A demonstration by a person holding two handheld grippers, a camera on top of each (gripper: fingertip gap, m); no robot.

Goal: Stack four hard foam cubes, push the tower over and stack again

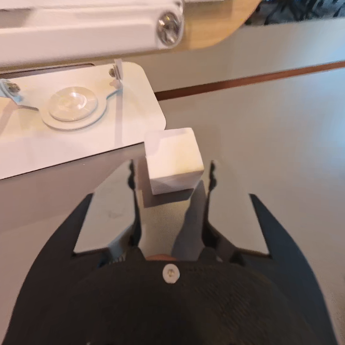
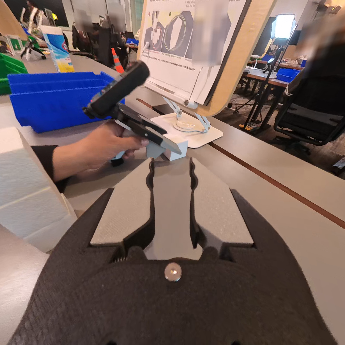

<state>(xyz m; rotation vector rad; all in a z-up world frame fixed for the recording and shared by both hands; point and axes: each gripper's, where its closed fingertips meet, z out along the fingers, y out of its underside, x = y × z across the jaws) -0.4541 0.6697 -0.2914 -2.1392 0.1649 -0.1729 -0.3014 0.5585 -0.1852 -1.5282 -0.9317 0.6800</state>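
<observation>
A smooth grey counter (image 2: 261,168) crossed by a thin brown seam is seen. Beyond its edge, a black office chair (image 2: 313,112) is placed on a dark floor. A bright rectangular studio light (image 2: 283,26) is set farther back among other tables.

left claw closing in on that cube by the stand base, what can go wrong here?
1. The foam cube sits right against the white stand base; the left claw's base-side finger may catch the base edge and shove the stand.
2. The cube looks off-centre between the open fingers, so closing could twist it or push it away.
3. The left wrist view is motion-blurred, suggesting a fast approach that may knock the cube.
</observation>
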